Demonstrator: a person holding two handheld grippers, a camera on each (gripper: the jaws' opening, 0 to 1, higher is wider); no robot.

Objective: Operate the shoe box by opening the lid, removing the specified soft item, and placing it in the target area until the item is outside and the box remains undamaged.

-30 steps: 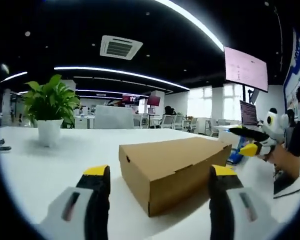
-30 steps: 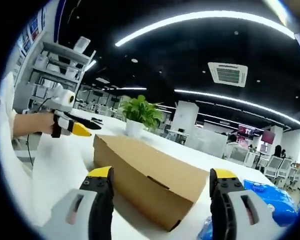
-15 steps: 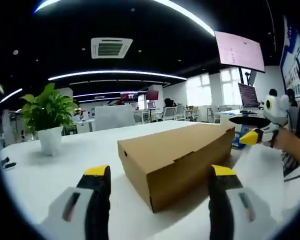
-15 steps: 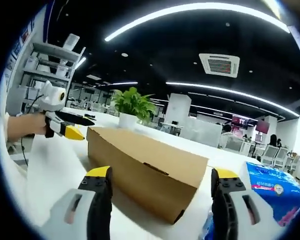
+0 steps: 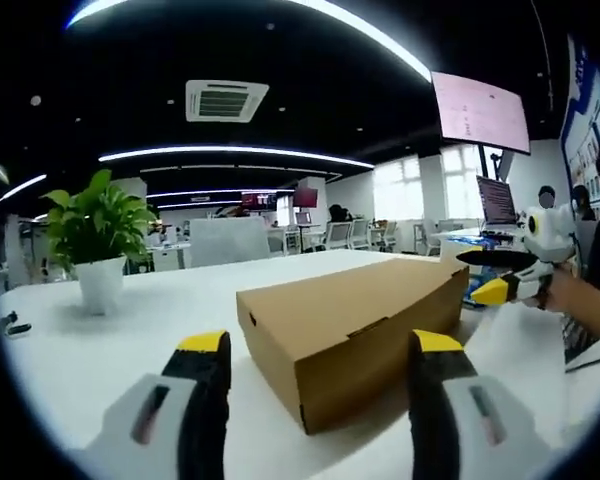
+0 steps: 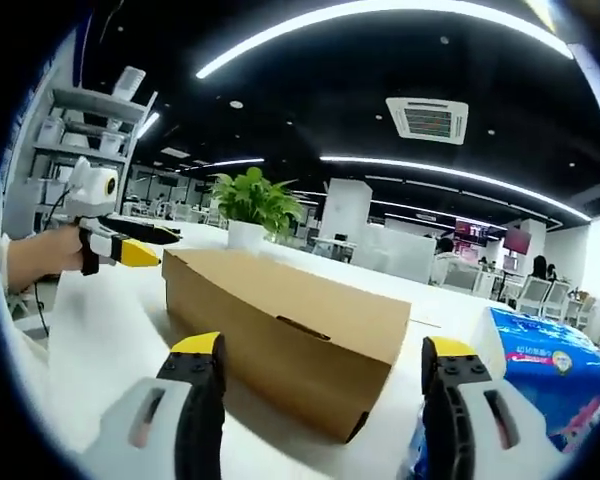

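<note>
Shoe box: brown cardboard shoe box (image 5: 355,335), lid closed, lying flat on the white table (image 5: 100,350); in the left gripper view it sits ahead of and between the jaws, one short end facing the camera; in the right gripper view the shoe box (image 6: 280,325) runs from upper left to lower right, one long side facing the camera.
Lid: shut along the top, with a small tab slot visible on the long side in both views.
Soft item: not visible; cannot tell what the box contains.
Left gripper: left gripper (image 5: 320,352) with jaws wide apart, yellow tips, holding nothing, a little short of the box's near end; in the right gripper view the left gripper (image 6: 135,245) is at far left, held by a hand (image 6: 40,260), tips near the box's far corner; whether they touch it cannot be told.
Right gripper: right gripper (image 6: 325,357) with jaws wide apart, holding nothing, the box's long side just ahead; in the left gripper view the right gripper (image 5: 500,280) enters from the right, close beside the box's far end.
Potted plant: green potted plant (image 5: 95,235) in a white pot, standing upright on the table, well apart from the box.
Blue package: blue printed package (image 6: 540,375) on the table just beside the box's right end.
Surroundings: open office with ceiling light strips (image 5: 235,155), an air vent (image 5: 225,100), a hanging screen (image 5: 480,110).
</note>
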